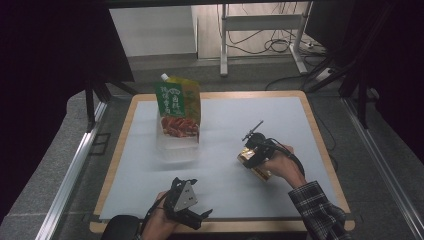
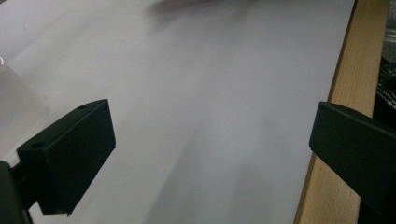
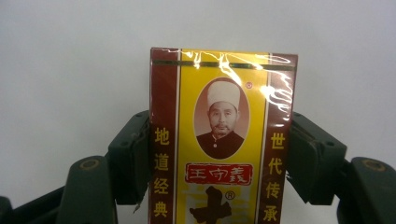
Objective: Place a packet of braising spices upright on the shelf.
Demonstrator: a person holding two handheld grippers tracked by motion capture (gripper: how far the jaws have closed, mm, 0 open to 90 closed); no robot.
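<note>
- Over on the table's (image 1: 320, 150) right side, right gripper (image 3: 219, 154) jaws clamp the yellow spice box (image 3: 222, 140) by its long sides.
- Looks light and stiff, but its film wrap seems slippery.
- Left gripper (image 2: 210, 154) jaws gape wide, empty.

Right sleeve (image 1: 316, 209) plaid, dark with light checks. Left gripper (image 1: 192, 212) black, grey triangular plate on top; right gripper (image 1: 251, 150) black, cable trailing; jaws blocky, screw holes.
</note>
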